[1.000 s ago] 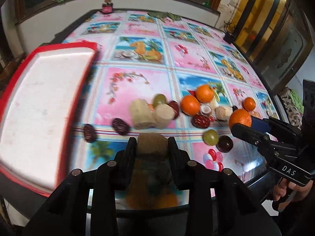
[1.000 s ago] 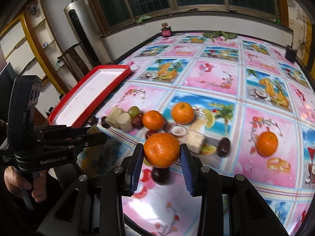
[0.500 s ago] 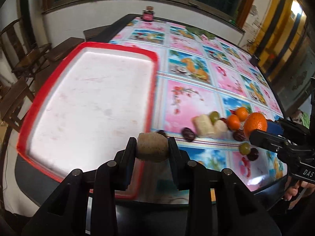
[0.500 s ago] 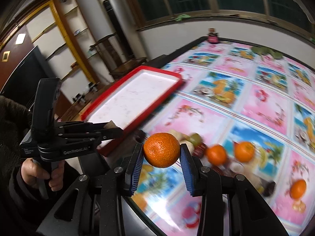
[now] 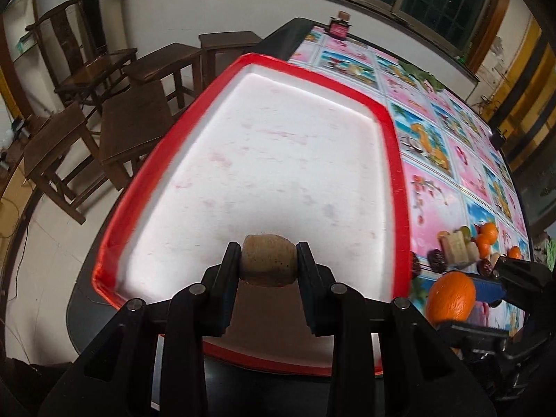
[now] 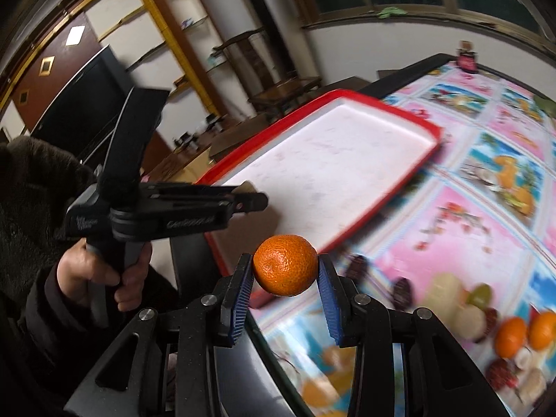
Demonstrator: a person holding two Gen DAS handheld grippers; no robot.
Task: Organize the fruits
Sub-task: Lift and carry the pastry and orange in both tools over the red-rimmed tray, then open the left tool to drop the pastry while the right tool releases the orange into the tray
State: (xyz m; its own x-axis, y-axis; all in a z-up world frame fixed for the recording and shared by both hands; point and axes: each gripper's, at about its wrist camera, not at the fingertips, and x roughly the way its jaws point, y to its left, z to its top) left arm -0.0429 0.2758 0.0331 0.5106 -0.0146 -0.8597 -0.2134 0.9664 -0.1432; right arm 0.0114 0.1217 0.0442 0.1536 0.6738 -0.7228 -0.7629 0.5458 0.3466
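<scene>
White lettering runs along the side of the black handheld left gripper (image 6: 255, 201), seen from the right wrist camera, but motion blur leaves it unreadable; a second pale mark on its near end is equally smeared, and no wording can be read on the patterned pink tablecloth (image 6: 462, 229)

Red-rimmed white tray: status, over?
Left gripper shut on brown kiwi over red-rimmed white tray. Right gripper shut on orange mandarin. Tray bare.
</scene>
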